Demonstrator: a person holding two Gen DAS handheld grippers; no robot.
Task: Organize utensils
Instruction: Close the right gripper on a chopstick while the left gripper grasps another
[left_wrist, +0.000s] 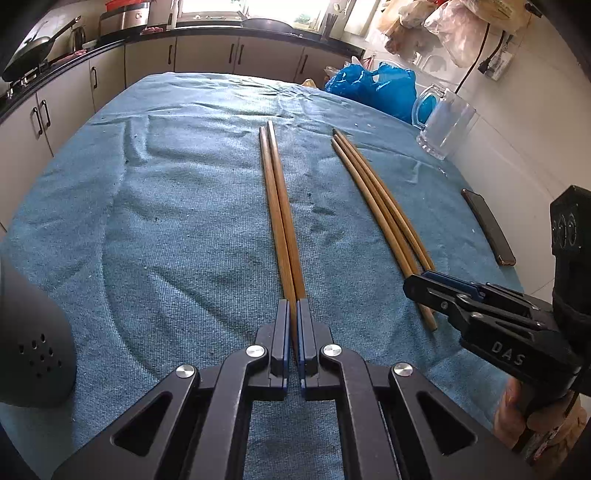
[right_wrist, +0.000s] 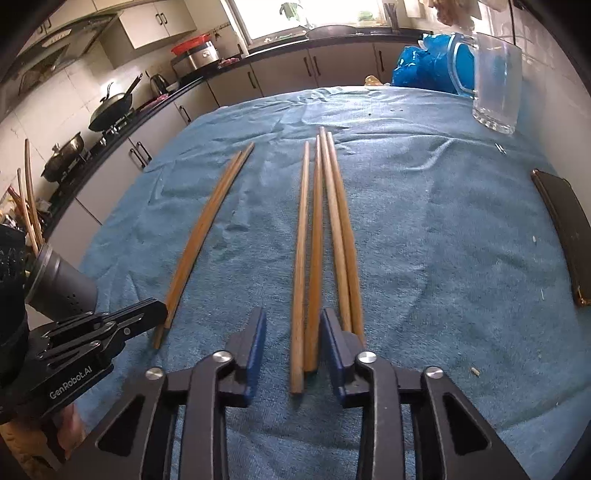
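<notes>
Wooden chopsticks lie lengthwise on a blue towel. My left gripper (left_wrist: 292, 306) is shut on the near ends of a pair of chopsticks (left_wrist: 277, 206), also seen in the right wrist view (right_wrist: 207, 236). My right gripper (right_wrist: 293, 332) is open, low over the towel, with two chopsticks (right_wrist: 306, 258) of a group of several between its fingers and two more (right_wrist: 341, 236) by the right finger. That group shows in the left wrist view (left_wrist: 380, 206) under the right gripper (left_wrist: 421, 284). A grey perforated utensil holder (right_wrist: 62, 284) lies at the left, also in the left wrist view (left_wrist: 33, 350).
A glass mug (left_wrist: 445, 123) stands at the far right of the table, with a blue plastic bag (left_wrist: 373, 88) behind it. A dark phone (left_wrist: 487, 227) lies at the right edge. The blue towel (left_wrist: 184, 206) covers the table. Kitchen cabinets and counter run along the left and back.
</notes>
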